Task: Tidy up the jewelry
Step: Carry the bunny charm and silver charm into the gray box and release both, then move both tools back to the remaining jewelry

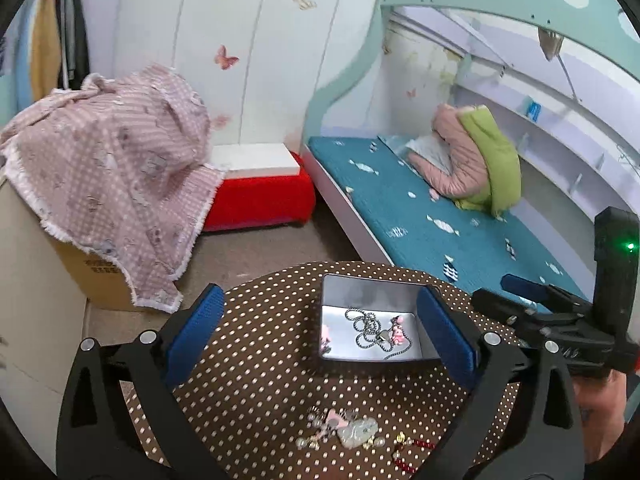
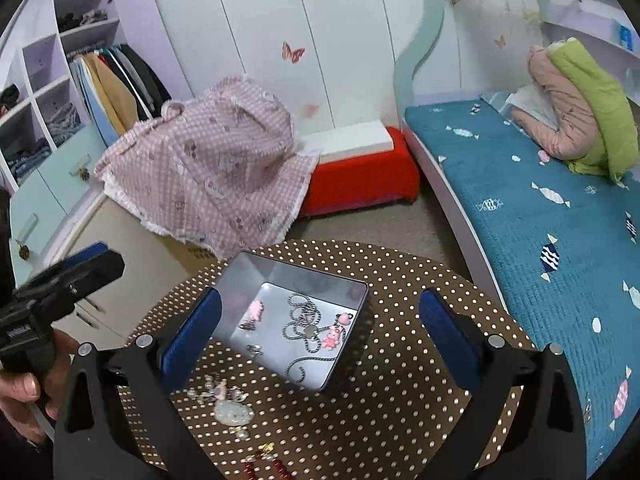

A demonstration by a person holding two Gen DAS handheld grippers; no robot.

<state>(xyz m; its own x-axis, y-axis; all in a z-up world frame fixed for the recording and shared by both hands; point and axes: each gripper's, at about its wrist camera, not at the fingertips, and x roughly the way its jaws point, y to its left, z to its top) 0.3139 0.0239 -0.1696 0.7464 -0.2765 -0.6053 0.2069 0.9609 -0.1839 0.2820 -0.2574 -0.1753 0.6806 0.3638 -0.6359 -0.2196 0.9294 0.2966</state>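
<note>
A small metal tin stands open on a round brown polka-dot table. Inside lie a silver chain and pink charms. In front of the tin lie a pearl bracelet with a pale cat pendant and a red bead string. My left gripper is open and empty above the table, its fingers astride the tin. My right gripper is open and empty, over the tin.
A cardboard box under a pink checked cloth stands left of the table. A red and white stool sits by the wardrobe. A bed with a teal cover runs along the right.
</note>
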